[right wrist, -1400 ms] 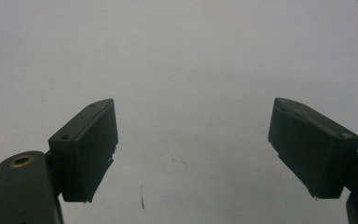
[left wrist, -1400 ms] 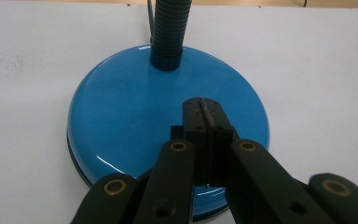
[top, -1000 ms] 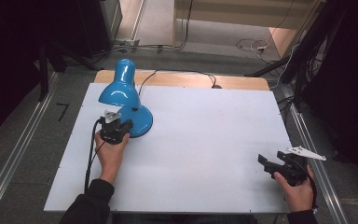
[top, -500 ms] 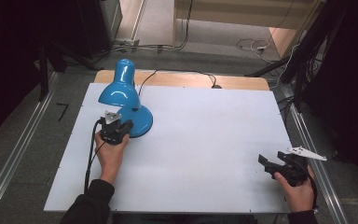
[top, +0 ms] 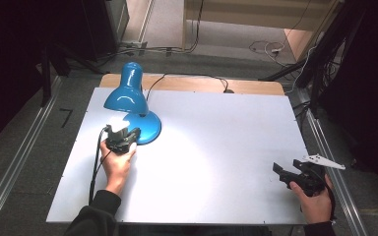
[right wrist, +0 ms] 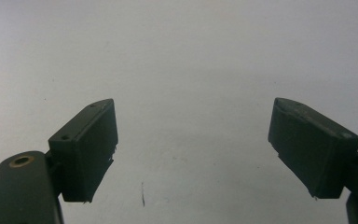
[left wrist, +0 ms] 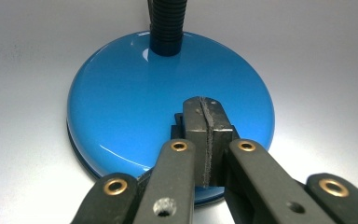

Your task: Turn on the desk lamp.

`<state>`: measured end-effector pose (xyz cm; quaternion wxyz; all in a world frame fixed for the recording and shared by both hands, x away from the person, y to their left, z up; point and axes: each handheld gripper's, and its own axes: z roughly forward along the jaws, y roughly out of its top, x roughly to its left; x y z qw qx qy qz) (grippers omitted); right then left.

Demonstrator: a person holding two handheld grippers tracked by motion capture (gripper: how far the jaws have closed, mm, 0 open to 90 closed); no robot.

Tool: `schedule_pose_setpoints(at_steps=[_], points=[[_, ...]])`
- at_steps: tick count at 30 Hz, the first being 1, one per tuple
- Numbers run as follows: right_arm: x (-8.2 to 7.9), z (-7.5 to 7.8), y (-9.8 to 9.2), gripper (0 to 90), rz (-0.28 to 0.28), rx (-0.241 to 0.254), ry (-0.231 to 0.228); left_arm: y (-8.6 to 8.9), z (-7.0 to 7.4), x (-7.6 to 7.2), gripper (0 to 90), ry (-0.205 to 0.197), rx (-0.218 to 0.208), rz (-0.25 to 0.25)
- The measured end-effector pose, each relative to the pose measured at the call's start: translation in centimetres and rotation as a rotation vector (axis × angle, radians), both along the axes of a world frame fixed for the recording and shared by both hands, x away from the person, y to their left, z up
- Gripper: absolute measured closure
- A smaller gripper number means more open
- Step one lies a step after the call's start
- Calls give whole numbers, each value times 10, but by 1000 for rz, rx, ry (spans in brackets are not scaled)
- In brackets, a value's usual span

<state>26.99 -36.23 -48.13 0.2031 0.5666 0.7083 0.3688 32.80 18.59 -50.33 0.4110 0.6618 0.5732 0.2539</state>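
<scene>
Near the bottom right of the high view, right hand-held gripper (top: 281, 174) held low over the white surface (top: 216, 147), jaws spread wide and empty; in the right gripper view, both black pads (right wrist: 88, 149) far apart with bare surface (right wrist: 191, 70) between

At lower left, left hand (top: 115, 164) with sleeve coming in from the bottom edge, cable trailing back beside it

Just above that hand, left hand-held gripper (top: 128, 139) clenched tight, jaws pressed together with nothing between, tips on or just over the near edge of the lamp base (top: 147, 129); contact hard to tell

In the left gripper view, closed gripper (left wrist: 206, 121) over the glossy blue base (left wrist: 135, 107), black neck (left wrist: 167, 23) rising at the top centre

Farther, upper left of the high view, blue lamp (top: 128, 93) upright on the surface, shade tilted down toward the gripper, bright light pooled beneath, cord (top: 187, 76) running toward the far edge
</scene>
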Motion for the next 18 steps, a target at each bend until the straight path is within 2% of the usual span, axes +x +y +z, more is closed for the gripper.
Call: schedule_pose_setpoints(at_steps=[11, 18], points=[[0, 0, 0, 145, -1, 0, 2, 2, -1, 0, 900, -8, -8, 13], [0, 0, 0, 145, 2, 0, 1, 3, 0, -1, 900, -12, -33, 17]])
